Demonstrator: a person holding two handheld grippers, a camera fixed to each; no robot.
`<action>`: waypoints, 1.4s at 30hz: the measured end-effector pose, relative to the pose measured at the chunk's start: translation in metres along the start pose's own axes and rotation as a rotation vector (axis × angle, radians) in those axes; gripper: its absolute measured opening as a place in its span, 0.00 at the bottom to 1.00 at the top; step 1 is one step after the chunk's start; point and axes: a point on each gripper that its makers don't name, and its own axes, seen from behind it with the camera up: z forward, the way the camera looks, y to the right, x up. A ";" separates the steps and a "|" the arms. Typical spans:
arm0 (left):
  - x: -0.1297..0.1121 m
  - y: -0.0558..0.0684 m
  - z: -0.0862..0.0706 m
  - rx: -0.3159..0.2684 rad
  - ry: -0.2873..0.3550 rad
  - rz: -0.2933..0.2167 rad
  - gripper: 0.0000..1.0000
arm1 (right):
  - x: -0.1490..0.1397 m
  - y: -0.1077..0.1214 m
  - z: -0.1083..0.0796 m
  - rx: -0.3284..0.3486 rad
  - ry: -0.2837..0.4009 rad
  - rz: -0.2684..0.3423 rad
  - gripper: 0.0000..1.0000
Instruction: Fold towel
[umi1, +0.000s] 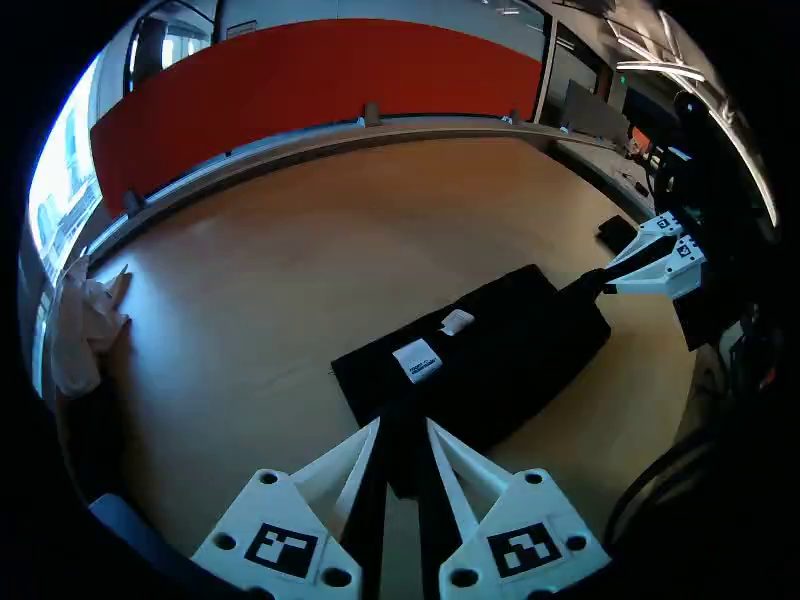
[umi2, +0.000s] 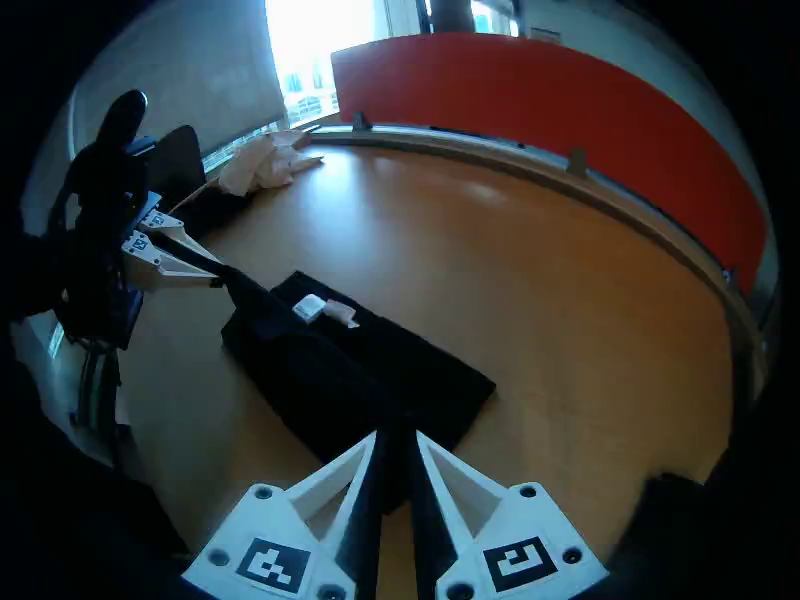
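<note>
Both ends of the black towel are clamped: left gripper and right gripper each closed on cloth. You seem to be starting a fold, so lift both ends level and carry them across together.

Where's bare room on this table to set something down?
The table is bare between the towel and the red divider, and toward the pale cloth at the corner. Crowded at the towel's ends, where the left gripper and right gripper pinch it.

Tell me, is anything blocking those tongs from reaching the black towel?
Nothing visible does. The left tongs and the right tongs each pinch an opposite end of the towel, which lies on the wooden table.
</note>
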 end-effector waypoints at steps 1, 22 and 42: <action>-0.001 -0.001 0.003 0.001 -0.004 -0.001 0.16 | -0.001 0.001 0.003 -0.001 -0.005 0.003 0.13; -0.009 -0.018 0.047 0.052 -0.033 -0.003 0.27 | -0.015 0.031 0.040 -0.078 -0.042 0.005 0.25; -0.001 -0.045 0.047 0.132 -0.013 0.000 0.48 | -0.003 0.062 0.042 -0.185 -0.012 -0.001 0.64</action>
